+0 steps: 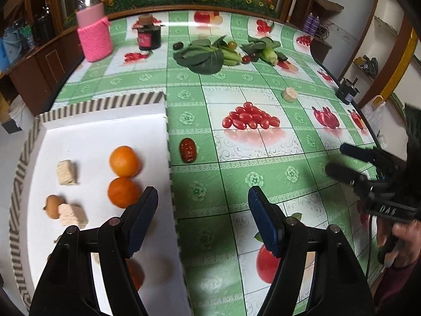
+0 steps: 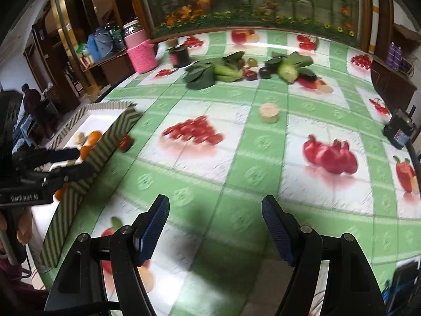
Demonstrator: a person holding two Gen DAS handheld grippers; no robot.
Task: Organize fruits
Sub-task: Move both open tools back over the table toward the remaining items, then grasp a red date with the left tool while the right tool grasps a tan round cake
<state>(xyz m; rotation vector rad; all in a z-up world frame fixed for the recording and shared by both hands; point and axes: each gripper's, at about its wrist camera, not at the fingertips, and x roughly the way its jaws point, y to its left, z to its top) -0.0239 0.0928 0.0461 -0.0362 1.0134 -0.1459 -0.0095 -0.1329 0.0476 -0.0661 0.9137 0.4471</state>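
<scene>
Both tools, the left tool (image 1: 203, 218) and the right tool (image 2: 215, 226), are held wide apart with nothing in them, two oranges (image 1: 125, 176) are seen in the white tray (image 1: 105, 137), and a red date (image 1: 188, 150) is left on the worktop (image 1: 263, 184) just beside it.

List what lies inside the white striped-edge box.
White box: two oranges, two beige blocks and a small brown fruit. The left hand-held gripper hides the near part.
</scene>
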